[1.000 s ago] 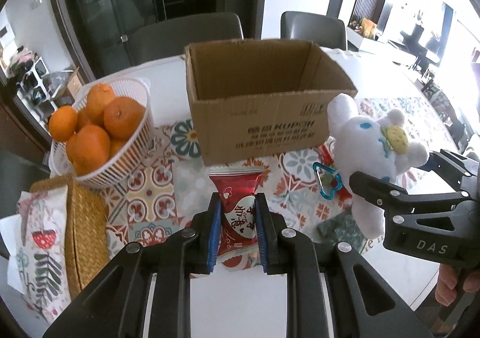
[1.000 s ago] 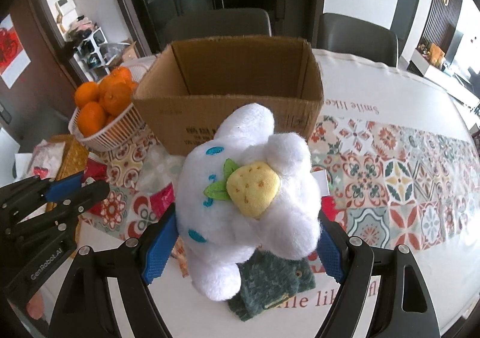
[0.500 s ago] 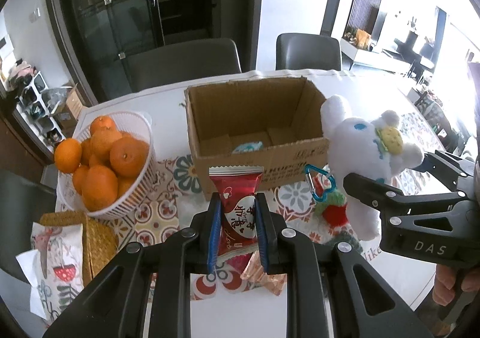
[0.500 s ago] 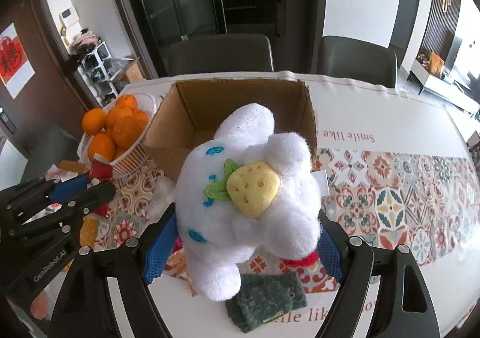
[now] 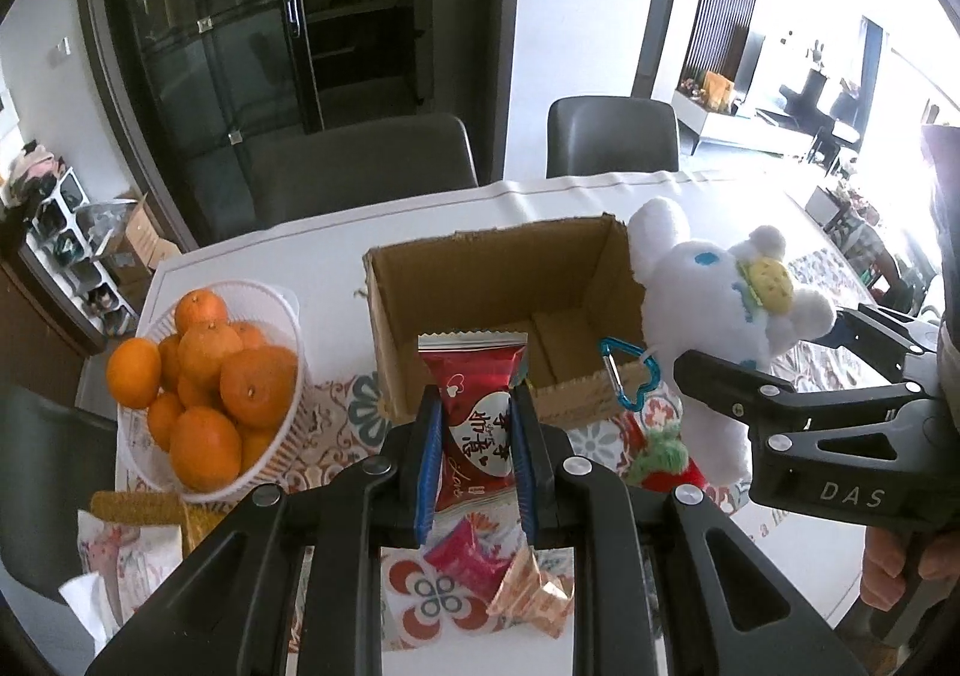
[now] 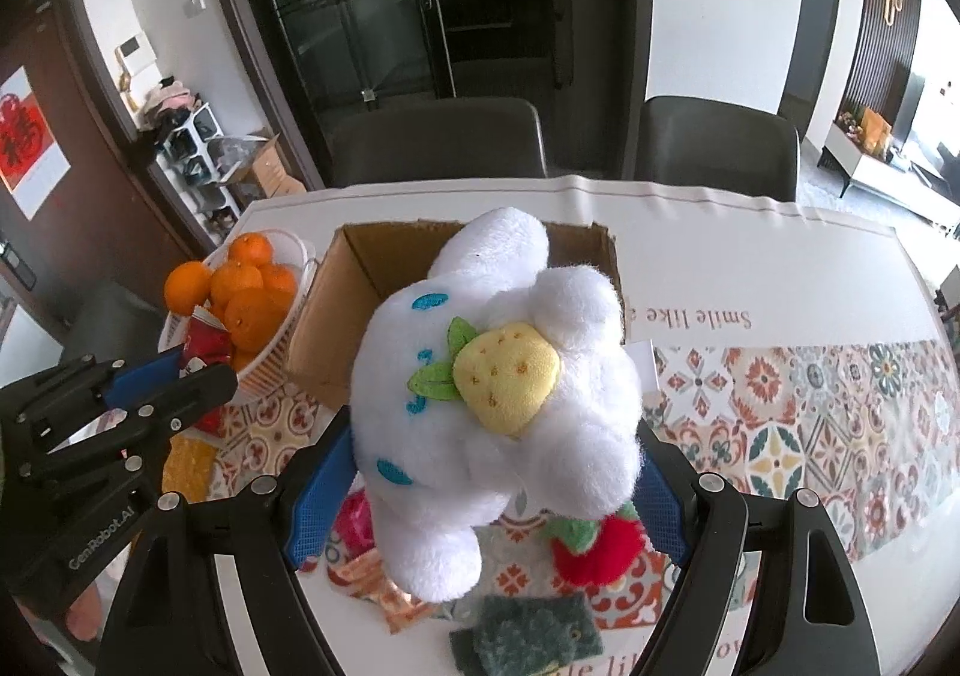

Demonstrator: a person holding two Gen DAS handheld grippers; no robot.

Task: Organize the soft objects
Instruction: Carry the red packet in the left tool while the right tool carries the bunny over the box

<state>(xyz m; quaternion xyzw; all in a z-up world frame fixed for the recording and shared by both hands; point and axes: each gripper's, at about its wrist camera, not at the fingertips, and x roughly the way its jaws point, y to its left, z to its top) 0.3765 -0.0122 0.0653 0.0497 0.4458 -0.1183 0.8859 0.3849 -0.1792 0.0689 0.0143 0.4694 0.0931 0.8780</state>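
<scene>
Both tongs rose since earlier frame, cardboard box (image 5: 498, 316) interior now visible. Left tongs (image 5: 477, 448) pinched red snack packet (image 5: 474, 406); right tongs (image 6: 480, 490) clamped white plush toy (image 6: 498, 406) above table (image 6: 750, 280).

Centre of the left wrist view sits the cardboard box (image 5: 504, 316) on the table (image 5: 336, 250), two chairs (image 5: 360, 165) behind it. The basket of oranges (image 5: 210, 382) stands left of the box, at mid-left of frame. The snack packet (image 5: 477, 424) hangs before the box, lower centre; the plush toy (image 5: 720, 316) is at its right edge. Loose wrappers (image 5: 498, 574) lie below, at the bottom centre.
</scene>
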